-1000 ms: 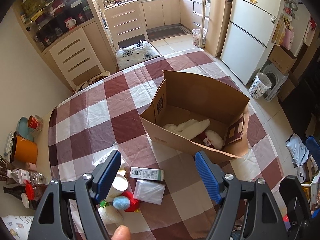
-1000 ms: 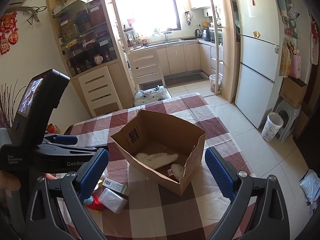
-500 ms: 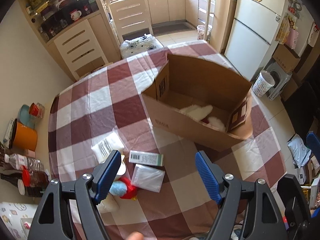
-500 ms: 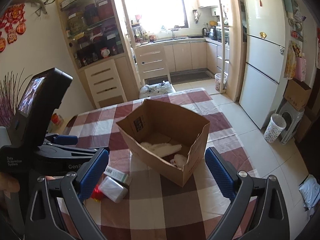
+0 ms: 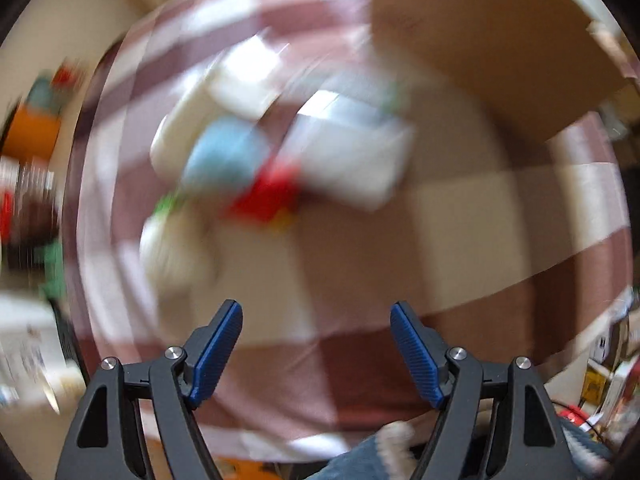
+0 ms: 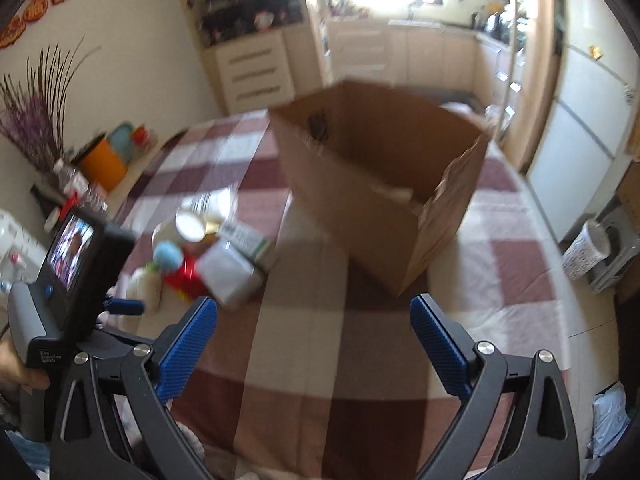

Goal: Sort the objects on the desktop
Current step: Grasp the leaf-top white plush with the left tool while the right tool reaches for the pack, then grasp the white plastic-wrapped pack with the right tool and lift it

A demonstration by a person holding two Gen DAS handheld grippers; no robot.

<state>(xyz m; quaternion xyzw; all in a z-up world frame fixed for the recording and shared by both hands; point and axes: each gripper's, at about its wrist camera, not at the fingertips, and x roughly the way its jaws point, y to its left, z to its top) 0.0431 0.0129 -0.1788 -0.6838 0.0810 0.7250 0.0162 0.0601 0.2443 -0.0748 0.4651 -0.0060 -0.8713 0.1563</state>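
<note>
A heap of small objects lies on the checked tablecloth [image 6: 320, 340]: a clear plastic packet [image 6: 230, 276] [image 5: 352, 160], a green-and-white box [image 6: 248, 240], a white cup [image 6: 188, 224], a blue pompom [image 6: 168, 256] [image 5: 224, 152], a red toy piece [image 6: 184, 276] [image 5: 264, 196] and a white plush [image 6: 146, 284] [image 5: 172, 248]. The left wrist view is heavily blurred. My left gripper [image 5: 316, 320] hangs open above the cloth, just short of the heap, nothing between its fingers. My right gripper [image 6: 314, 320] is open and empty too. The open cardboard box [image 6: 380, 168] [image 5: 500, 40] stands behind the heap.
The left handheld device with its small screen [image 6: 72, 252] fills the lower left of the right wrist view. An orange pot [image 6: 100, 164], bottles [image 6: 76, 184] and dried flowers [image 6: 32, 120] stand on a side shelf at the left. A fridge [image 6: 580, 100] and a bin [image 6: 588, 248] are at the right.
Both grippers have dropped toward the table. The left one sank fast, pointing straight down at the heap, which now looks much larger. The box now looms closer in the right wrist view.
</note>
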